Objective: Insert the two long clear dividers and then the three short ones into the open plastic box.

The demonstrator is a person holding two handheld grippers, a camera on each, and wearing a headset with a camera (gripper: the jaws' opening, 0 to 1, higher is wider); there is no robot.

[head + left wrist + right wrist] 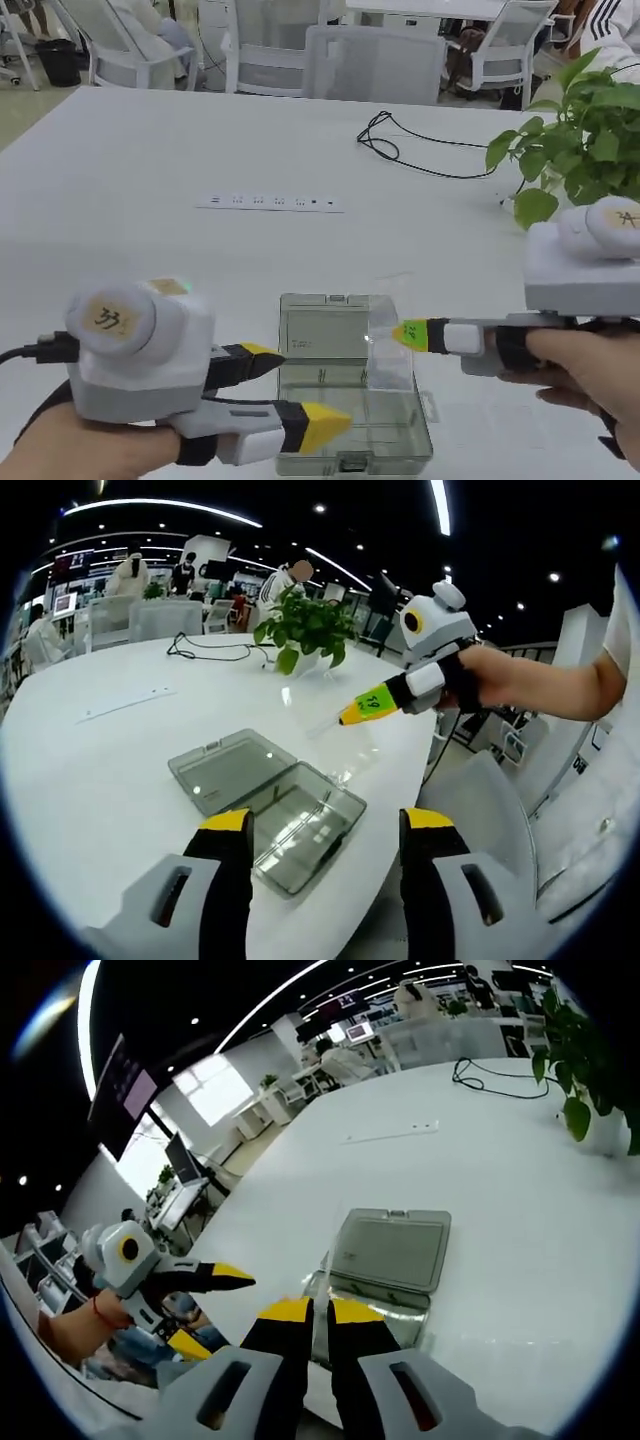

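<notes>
The smoky clear plastic box lies open at the table's near edge, its lid folded back flat. My right gripper comes in from the right, shut on a clear divider that hangs upright over the box's right half. In the right gripper view the divider's thin edge rises between the nearly closed jaws of my right gripper, above the box. My left gripper is open and holds nothing, just left of the box; it is also seen as the left gripper over the box.
A white power strip lies mid-table. A black cable loops behind it. A potted green plant stands at the right edge. Office chairs line the far side. The near table edge runs just behind the box.
</notes>
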